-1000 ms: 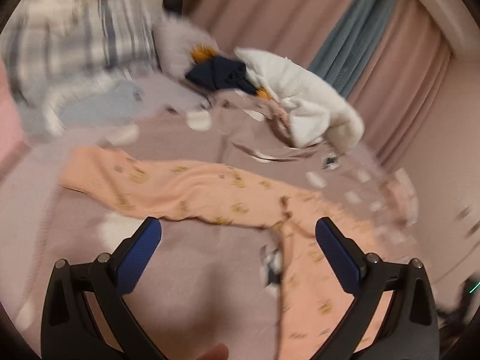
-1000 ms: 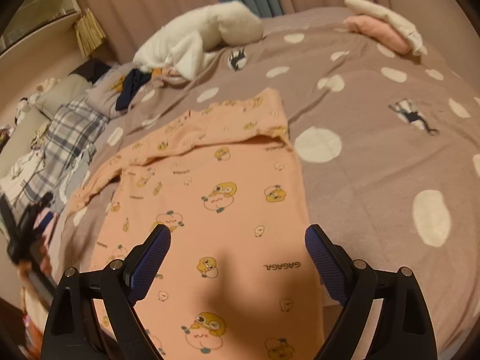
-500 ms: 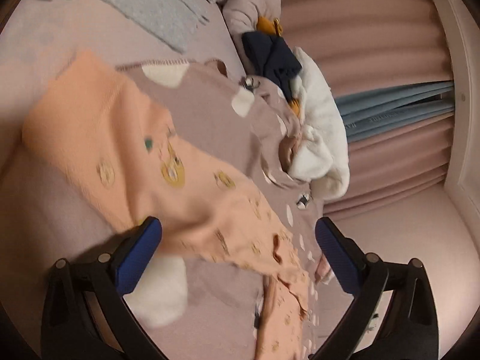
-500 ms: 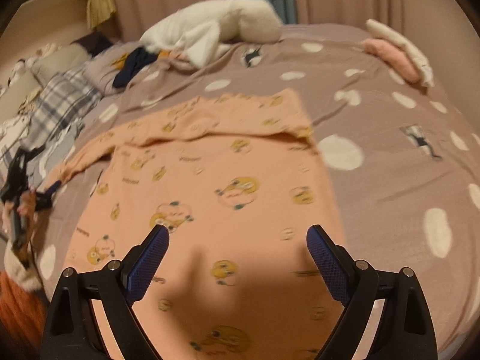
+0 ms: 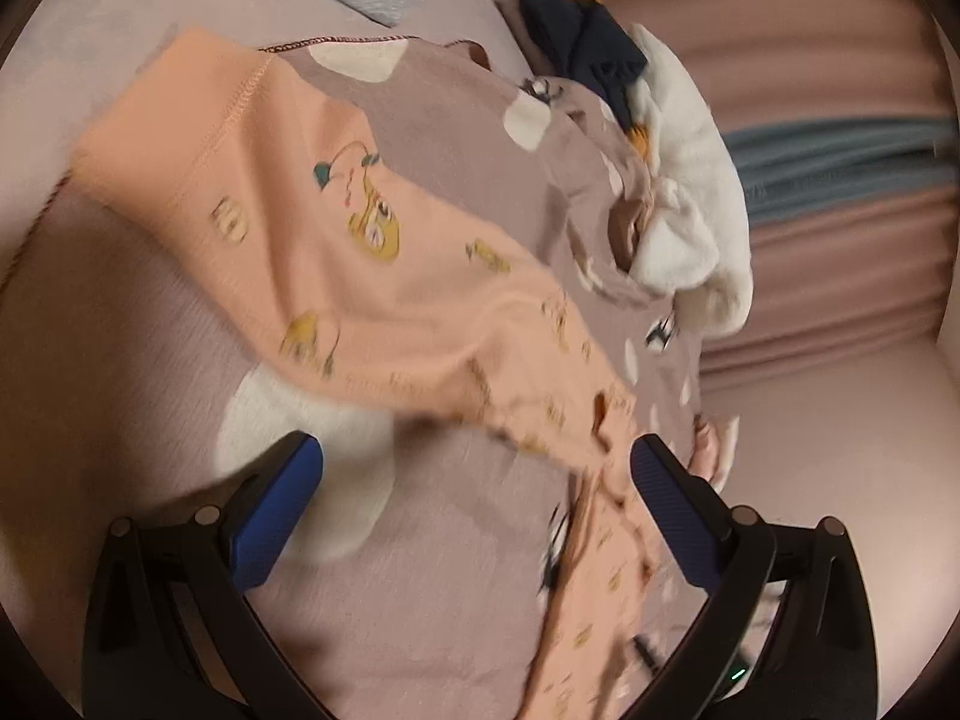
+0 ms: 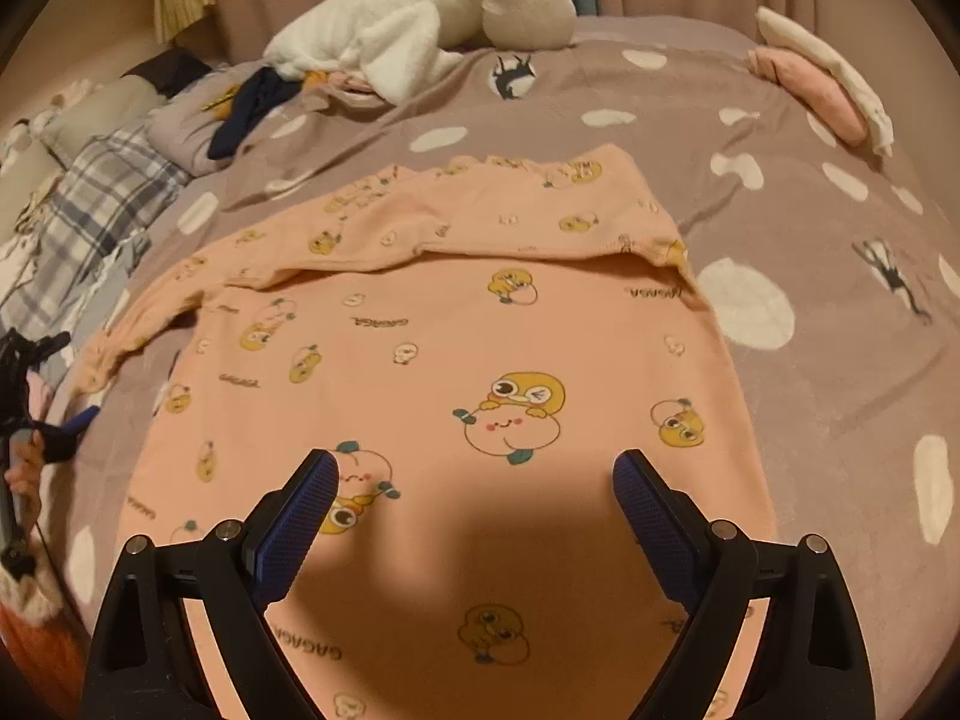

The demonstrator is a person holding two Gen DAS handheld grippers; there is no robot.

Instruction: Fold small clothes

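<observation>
A small orange shirt [image 6: 456, 360] with cartoon prints lies flat on the mauve dotted bedspread [image 6: 840, 330]. One sleeve is folded across its top and the other sleeve [image 5: 312, 228] stretches out to the left. My right gripper [image 6: 474, 498] is open and empty, hovering over the shirt's body. My left gripper [image 5: 474, 480] is open and empty, close above the outstretched sleeve near its cuff. In the right wrist view the left gripper [image 6: 36, 420] shows at the far left edge.
A white plush blanket [image 6: 420, 24] and dark navy garment [image 6: 246, 108] lie at the bed's far side. Folded pink and white clothes [image 6: 822, 84] sit at the far right. A plaid cloth [image 6: 90, 210] lies left. Curtains [image 5: 840, 168] hang behind.
My left gripper has swung down and closer to the sleeve's cuff end, which now fills its view. My right gripper has moved forward and lower over the shirt's body.
</observation>
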